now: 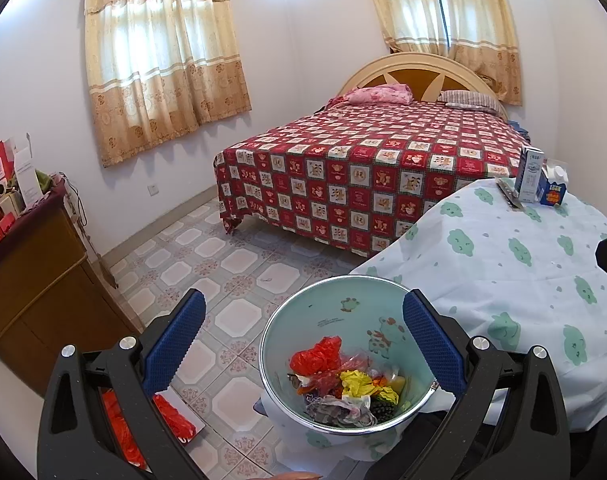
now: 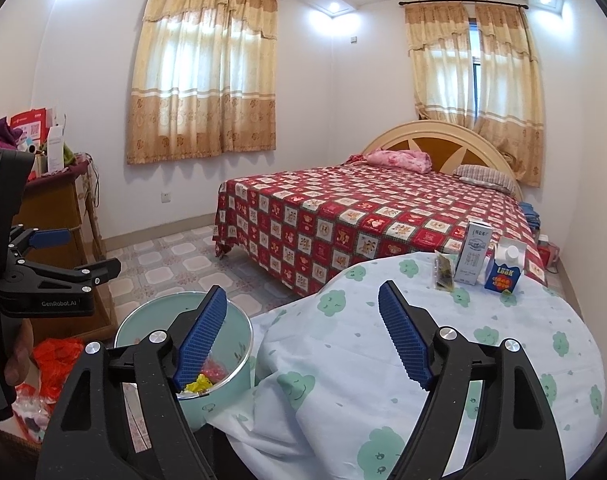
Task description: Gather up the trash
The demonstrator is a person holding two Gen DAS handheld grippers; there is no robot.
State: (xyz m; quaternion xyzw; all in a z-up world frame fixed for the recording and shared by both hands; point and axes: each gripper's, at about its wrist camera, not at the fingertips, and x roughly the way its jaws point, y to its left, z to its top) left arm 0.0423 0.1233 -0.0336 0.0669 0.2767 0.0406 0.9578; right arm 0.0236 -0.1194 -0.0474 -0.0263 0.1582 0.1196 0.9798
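Observation:
A pale green trash bin (image 1: 323,312) stands on the floor beside the round table; it holds crumpled red, yellow and dark wrappers (image 1: 343,384). My left gripper (image 1: 303,340) is open and empty, hovering above the bin. In the right wrist view the bin (image 2: 231,372) is at lower left. My right gripper (image 2: 303,336) is open and empty over the table's near edge. At the table's far side stand a tall blue-white carton (image 2: 473,252), a small blue carton (image 2: 503,270) and a flat dark packet (image 2: 443,270). The cartons also show in the left wrist view (image 1: 529,176).
The table has a white cloth with green clouds (image 2: 463,360). A bed with a red checked cover (image 1: 363,172) lies behind it. A wooden cabinet (image 1: 35,280) with boxes stands at the left. A red bag (image 2: 57,360) lies on the floor by the bin.

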